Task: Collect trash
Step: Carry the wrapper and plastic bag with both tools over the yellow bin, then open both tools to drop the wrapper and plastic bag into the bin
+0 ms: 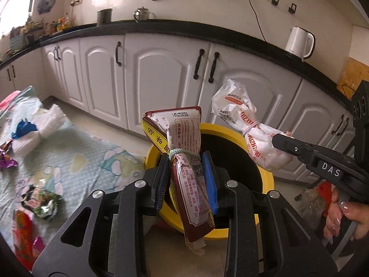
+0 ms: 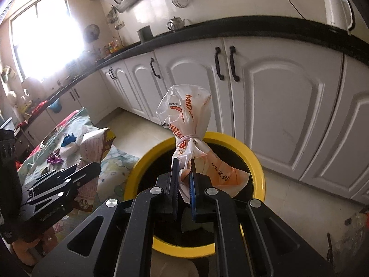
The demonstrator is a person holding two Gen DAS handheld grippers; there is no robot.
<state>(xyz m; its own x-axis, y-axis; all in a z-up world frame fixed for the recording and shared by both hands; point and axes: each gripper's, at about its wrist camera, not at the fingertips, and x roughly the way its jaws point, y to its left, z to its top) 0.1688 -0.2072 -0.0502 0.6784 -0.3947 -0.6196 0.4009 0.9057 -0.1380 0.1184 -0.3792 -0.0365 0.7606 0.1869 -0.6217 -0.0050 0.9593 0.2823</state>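
Observation:
My left gripper [image 1: 185, 169] is shut on a dark red and yellow snack packet [image 1: 182, 138] tied with a green band, held over the near rim of the yellow bin [image 1: 268, 184]. My right gripper [image 2: 184, 173] is shut on a white and orange plastic bag [image 2: 184, 117] tied with a pink band, held above the yellow bin [image 2: 258, 161], whose inside is black. The right gripper [image 1: 280, 142] with its bag [image 1: 242, 117] shows in the left wrist view. The left gripper [image 2: 92, 169] with its packet [image 2: 94, 145] shows in the right wrist view.
A patterned cloth [image 1: 76, 152] lies on the floor left of the bin with several wrappers, a white tied bag [image 1: 43, 124] and a green packet [image 1: 45, 204]. White cabinets [image 1: 161, 73] under a black counter stand behind. A clear bag [image 1: 311, 204] lies at the right.

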